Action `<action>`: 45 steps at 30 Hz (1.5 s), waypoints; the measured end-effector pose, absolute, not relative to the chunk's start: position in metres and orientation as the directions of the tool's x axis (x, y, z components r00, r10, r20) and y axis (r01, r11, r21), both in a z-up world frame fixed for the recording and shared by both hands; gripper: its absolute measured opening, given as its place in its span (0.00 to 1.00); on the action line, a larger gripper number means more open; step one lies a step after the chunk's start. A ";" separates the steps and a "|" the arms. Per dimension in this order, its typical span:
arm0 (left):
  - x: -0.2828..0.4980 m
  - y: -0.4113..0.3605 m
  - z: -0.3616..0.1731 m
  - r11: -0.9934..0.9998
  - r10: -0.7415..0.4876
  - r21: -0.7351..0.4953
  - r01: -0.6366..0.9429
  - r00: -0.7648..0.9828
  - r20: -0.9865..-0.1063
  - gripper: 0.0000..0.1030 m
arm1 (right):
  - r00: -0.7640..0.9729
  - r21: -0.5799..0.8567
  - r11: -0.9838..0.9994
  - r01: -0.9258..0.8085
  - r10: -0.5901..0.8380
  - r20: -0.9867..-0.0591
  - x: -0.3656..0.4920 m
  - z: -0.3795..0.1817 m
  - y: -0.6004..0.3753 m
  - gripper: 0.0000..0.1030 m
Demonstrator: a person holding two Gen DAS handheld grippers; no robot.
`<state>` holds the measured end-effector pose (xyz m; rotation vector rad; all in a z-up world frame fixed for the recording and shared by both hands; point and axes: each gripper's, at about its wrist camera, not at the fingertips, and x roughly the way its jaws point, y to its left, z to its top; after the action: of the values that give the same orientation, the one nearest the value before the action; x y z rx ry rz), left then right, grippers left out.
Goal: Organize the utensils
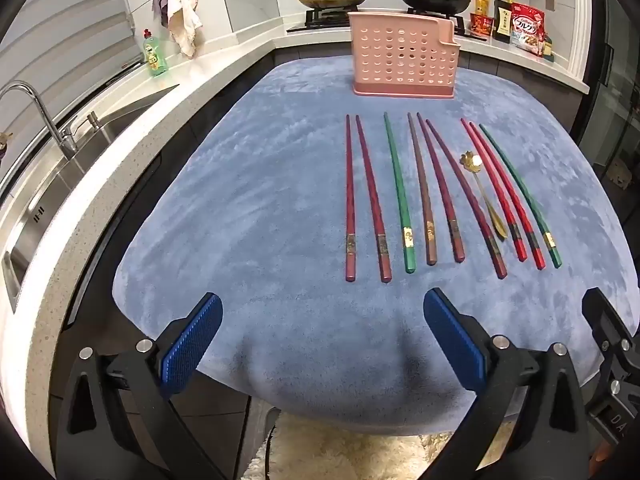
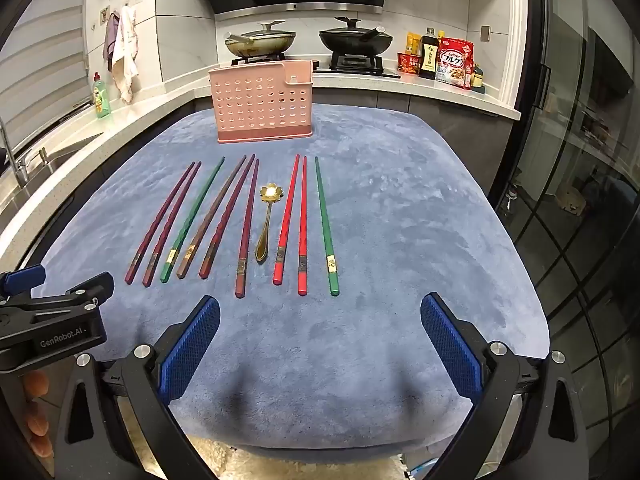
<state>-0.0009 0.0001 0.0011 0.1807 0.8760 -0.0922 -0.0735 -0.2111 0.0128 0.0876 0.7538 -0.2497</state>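
Right wrist view — slim lacquered chopsticks (image 2: pixel 303 224) on plush blue cloth (image 2: pixel 400 220), both grippers' jaws wide, empty.

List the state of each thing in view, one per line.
Left gripper: jaws open, empty.
Right gripper: jaws open, empty.
Chopsticks: nine, flat on the mat.
Spoon: flat among them.
Holder: upright; contents cannot be told.
Pans: lidded.

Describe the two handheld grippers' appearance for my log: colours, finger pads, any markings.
Both grippers, left and right, look alike: black angular plastic frames with silver bolts and long fingers faced with blue knurled pads. The left gripper's body reads "GenRobot.AI" in white. No cables or sleeves are visible.
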 end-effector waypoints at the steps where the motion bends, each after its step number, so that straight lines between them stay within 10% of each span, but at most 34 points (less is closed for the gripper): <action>1: 0.001 0.000 0.000 0.980 0.012 0.133 0.148 0.622 -0.783 0.93 | 0.704 -0.009 0.966 0.257 -0.193 -0.684 -0.074 0.013 -0.211 0.94; 45: -0.006 0.004 -0.001 0.984 -0.008 0.113 0.141 0.659 -0.752 0.93 | 0.701 0.004 0.966 0.259 -0.186 -0.688 -0.073 0.010 -0.213 0.94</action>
<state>-0.0060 0.0036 -0.0009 0.1667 0.8484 -0.0852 -0.0733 -0.2130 0.0100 0.1030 0.7540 -0.2480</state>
